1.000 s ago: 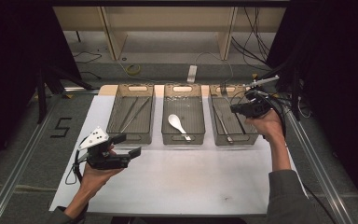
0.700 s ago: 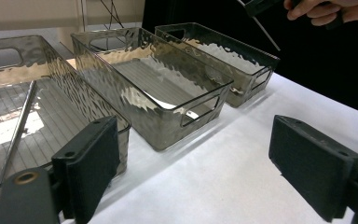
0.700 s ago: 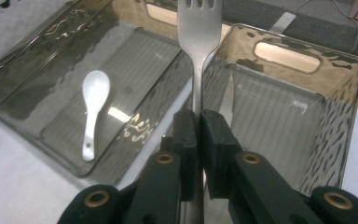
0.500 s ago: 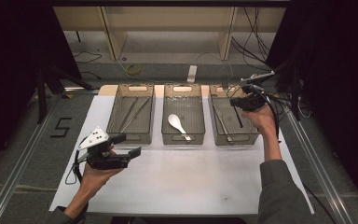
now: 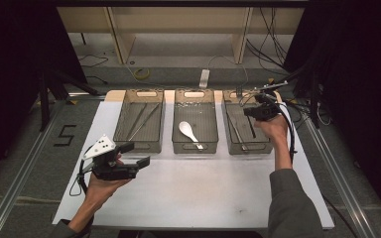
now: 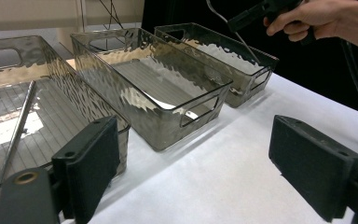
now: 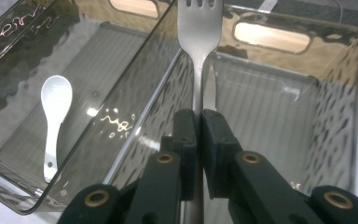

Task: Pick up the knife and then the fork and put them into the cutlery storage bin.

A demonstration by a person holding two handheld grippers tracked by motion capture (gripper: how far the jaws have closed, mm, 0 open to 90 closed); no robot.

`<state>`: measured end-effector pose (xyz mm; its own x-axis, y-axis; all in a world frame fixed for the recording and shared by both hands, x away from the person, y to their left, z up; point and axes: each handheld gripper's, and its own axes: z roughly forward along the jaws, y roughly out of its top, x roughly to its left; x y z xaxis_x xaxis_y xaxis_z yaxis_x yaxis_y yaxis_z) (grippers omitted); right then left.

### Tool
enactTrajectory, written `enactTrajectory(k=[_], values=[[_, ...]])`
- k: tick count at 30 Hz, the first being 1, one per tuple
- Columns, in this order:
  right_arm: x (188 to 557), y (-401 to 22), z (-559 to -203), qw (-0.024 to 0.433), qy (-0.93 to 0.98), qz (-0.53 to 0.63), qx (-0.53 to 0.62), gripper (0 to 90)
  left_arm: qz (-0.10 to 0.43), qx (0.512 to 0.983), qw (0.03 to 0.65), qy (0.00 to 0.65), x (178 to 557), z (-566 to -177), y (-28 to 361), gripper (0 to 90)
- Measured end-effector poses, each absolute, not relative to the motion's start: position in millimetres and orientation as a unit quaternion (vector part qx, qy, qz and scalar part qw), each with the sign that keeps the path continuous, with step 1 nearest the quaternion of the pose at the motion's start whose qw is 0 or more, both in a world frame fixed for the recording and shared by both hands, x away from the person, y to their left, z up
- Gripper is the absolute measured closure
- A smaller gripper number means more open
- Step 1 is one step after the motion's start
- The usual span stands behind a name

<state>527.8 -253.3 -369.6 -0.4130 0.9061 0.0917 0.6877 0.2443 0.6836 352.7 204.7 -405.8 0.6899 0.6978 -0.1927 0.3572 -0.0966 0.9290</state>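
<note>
Left bin: smoked clear plastic, two long thin metal sticks lying lengthwise in it, side by side. Middle bin just beside it, same type, one white spoon flat on the ribbed floor, bowl toward the far end. Both sit at the far edge of the white table sheet. A tan board corner shows behind the left bin. From my seat: "5" taped on the grey floor at left, beside a metal rail. Past the table: yellow cable loop, white strip, pale shelf frame.
</note>
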Motion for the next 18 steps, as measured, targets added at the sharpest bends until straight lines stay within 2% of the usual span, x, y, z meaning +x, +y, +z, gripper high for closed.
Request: enactTrajectory(k=[18], values=[[529,-247,-387,0.151,0.778,0.321,0.519,85.2,0.151,0.724,0.567,0.364,352,-405,205,15.7]])
